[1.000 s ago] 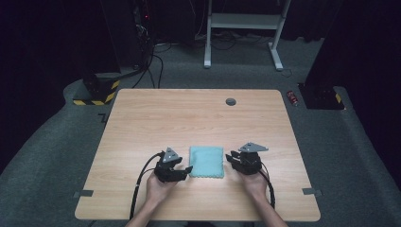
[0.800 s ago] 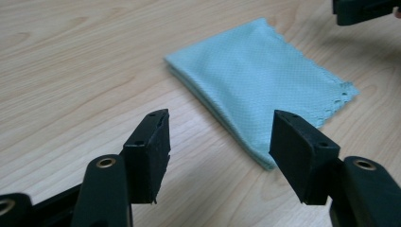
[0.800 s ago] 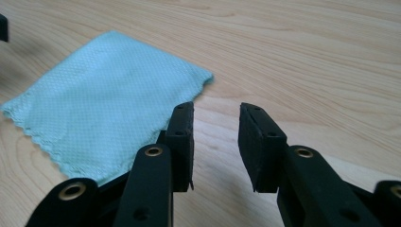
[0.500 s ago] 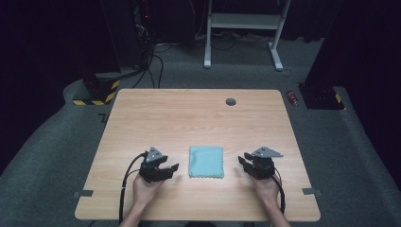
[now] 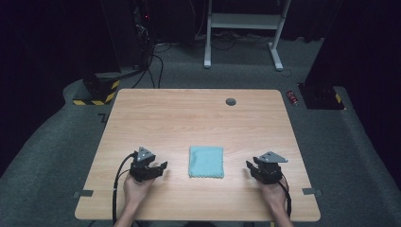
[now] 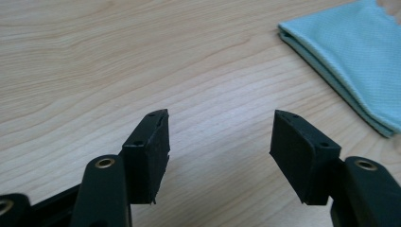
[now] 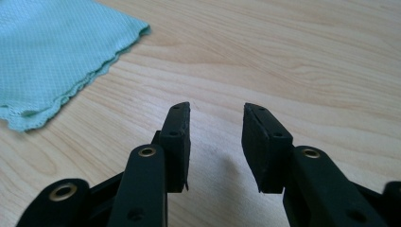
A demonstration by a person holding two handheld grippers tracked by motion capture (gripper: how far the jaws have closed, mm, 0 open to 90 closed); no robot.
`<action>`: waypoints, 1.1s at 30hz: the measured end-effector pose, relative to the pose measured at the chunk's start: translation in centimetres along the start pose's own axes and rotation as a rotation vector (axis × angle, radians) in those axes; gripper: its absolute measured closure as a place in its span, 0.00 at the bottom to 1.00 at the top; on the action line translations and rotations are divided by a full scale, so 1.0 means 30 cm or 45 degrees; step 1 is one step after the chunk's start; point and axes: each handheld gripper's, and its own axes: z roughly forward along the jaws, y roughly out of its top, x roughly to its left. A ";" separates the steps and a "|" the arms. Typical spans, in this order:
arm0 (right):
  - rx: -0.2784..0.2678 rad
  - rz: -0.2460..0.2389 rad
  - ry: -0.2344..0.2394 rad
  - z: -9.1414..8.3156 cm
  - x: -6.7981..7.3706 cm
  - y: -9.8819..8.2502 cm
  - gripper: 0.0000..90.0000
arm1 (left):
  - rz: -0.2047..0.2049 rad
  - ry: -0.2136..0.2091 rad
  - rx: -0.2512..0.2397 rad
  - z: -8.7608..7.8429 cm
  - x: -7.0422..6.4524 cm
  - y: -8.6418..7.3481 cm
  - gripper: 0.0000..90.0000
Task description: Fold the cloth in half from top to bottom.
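The left gripper (image 5: 160, 169) rests low over the table (image 5: 189, 113) in the person's left hand (image 5: 135, 189), its jaws spread wide with nothing but bare wood between them; in the left gripper view its two black pads (image 6: 150, 149) stand far apart above the grain. The right gripper (image 5: 249, 167) sits in the right hand (image 5: 273, 191) on the other side, its jaws parted by a narrower gap and having just been opening, again with only tabletop between them, as the right gripper view shows from close up with one pad (image 7: 177, 137) on either side of a strip of wood. Both grippers point inward toward the folded teal cloth (image 5: 206, 161), which lies flat between them on the near half of the table, clear of either one. In the left gripper view the cloth (image 6: 352, 54) lies ahead and to the right of the jaws, its folded layers showing along the edge; in the right gripper view it (image 7: 52, 52) lies ahead and to the left, its scalloped hem facing the jaws. A cable (image 5: 117, 182) trails back from the left gripper past the wrist. Farther out, a small dark round grommet (image 5: 231, 101) sits near the table's far edge, and beyond the table stand a white metal frame (image 5: 243, 28) and a black-and-yellow striped base (image 5: 97, 94) on the grey floor.
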 end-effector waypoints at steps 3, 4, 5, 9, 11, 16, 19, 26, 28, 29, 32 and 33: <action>0.015 0.007 -0.010 -0.001 -0.007 -0.014 0.69 | -0.001 0.028 0.004 0.001 0.014 -0.004 0.43; 0.018 0.010 -0.012 -0.002 -0.010 -0.019 0.69 | -0.007 0.032 0.004 0.001 0.019 -0.007 0.43; 0.021 0.018 -0.011 -0.002 -0.012 -0.024 0.69 | -0.014 0.035 0.002 0.001 0.022 -0.011 0.43; 0.033 0.033 -0.015 -0.005 -0.019 -0.038 0.69 | -0.019 0.054 0.018 0.010 0.031 -0.027 0.42; 0.039 0.030 -0.023 -0.003 -0.020 -0.042 0.69 | -0.019 0.070 0.023 0.015 0.032 -0.035 0.42; 0.043 0.023 -0.037 -0.002 -0.016 -0.053 0.68 | 0.030 0.122 0.006 0.014 0.028 -0.049 0.42; 0.040 0.005 -0.043 -0.003 -0.012 -0.055 0.64 | 0.026 0.120 0.007 0.015 0.028 -0.049 0.39; 0.056 0.062 -0.037 0.001 -0.025 -0.054 0.51 | 0.023 0.117 0.011 0.017 0.024 -0.049 0.35; 0.057 0.067 -0.035 0.001 -0.025 -0.053 0.51 | 0.022 0.116 0.009 0.017 0.024 -0.049 0.35; 0.057 0.068 -0.033 0.002 -0.025 -0.053 0.51 | 0.022 0.114 0.011 0.017 0.024 -0.049 0.35; 0.056 0.062 -0.035 0.003 -0.025 -0.053 0.50 | 0.021 0.114 0.010 0.018 0.024 -0.049 0.34; 0.056 0.062 -0.035 0.003 -0.025 -0.053 0.50 | 0.021 0.114 0.009 0.018 0.024 -0.049 0.34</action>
